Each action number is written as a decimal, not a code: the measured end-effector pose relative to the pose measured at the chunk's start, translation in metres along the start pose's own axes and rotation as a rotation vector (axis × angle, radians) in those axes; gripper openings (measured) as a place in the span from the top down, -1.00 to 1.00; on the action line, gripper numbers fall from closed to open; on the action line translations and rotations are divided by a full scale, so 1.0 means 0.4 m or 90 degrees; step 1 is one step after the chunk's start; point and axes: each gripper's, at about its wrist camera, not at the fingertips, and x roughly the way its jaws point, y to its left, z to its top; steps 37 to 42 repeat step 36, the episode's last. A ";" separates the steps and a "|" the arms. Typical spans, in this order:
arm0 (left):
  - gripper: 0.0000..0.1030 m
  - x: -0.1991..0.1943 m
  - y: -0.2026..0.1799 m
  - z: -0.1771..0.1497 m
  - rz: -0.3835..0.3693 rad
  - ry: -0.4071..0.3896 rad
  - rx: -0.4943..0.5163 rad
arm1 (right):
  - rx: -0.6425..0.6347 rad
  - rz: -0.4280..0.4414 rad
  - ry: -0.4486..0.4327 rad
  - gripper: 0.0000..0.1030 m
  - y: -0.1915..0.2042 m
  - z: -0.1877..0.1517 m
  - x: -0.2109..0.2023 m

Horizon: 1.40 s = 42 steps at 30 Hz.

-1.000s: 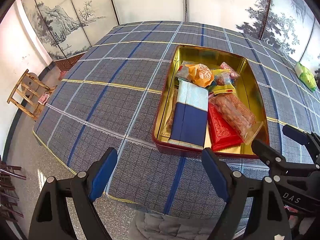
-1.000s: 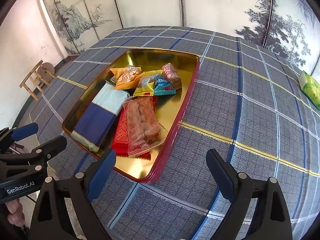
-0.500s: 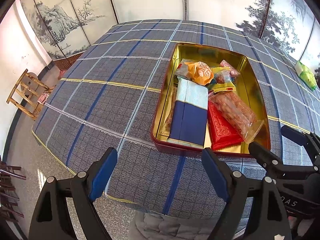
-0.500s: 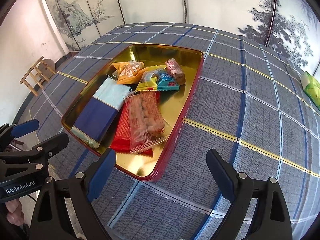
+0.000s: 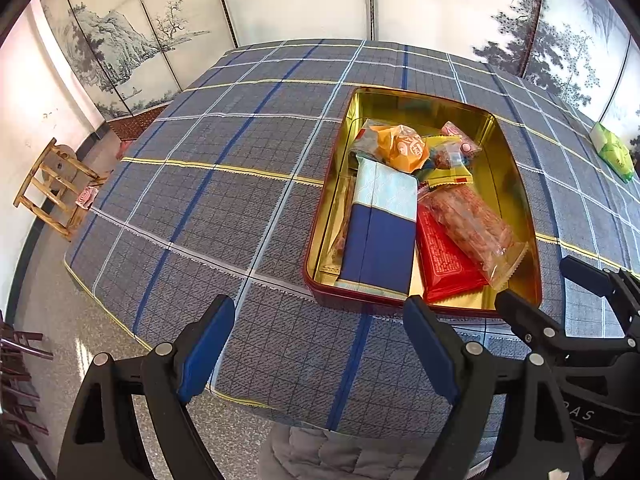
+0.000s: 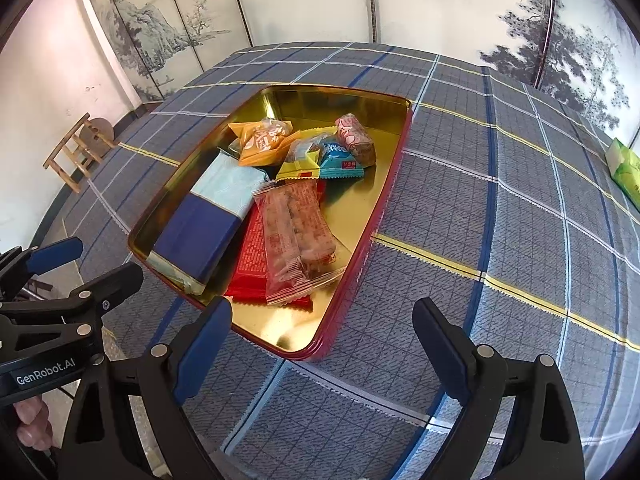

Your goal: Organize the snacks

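A gold tin with a red rim (image 5: pixel 516 184) (image 6: pixel 384 200) sits on the plaid tablecloth and holds several snacks: a blue and pale box (image 5: pixel 380 232) (image 6: pixel 208 216), a red packet (image 5: pixel 444 260) (image 6: pixel 250 260), a clear pack of reddish snacks (image 5: pixel 476 228) (image 6: pixel 296 236), an orange pouch (image 5: pixel 404 148) (image 6: pixel 264 140) and small wrapped sweets (image 6: pixel 340 156). My left gripper (image 5: pixel 320 344) hangs open above the near table edge, left of the tin's front. My right gripper (image 6: pixel 324 344) stands open over the tin's near corner, nothing between its fingers.
A green packet (image 5: pixel 612 152) (image 6: pixel 624 168) lies on the cloth at the far right. A wooden stool (image 5: pixel 56 184) stands on the floor to the left. Painted folding screens close off the back. A grey padded sleeve (image 5: pixel 332 456) shows below.
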 end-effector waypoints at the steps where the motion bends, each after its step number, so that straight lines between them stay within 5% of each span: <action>1: -0.63 -0.001 0.000 0.000 0.000 -0.001 0.000 | 0.000 0.000 0.000 -0.78 0.000 0.000 0.000; 42: -0.63 -0.018 -0.002 0.009 -0.011 -0.005 0.004 | 0.013 0.000 0.001 -0.78 -0.006 0.002 -0.007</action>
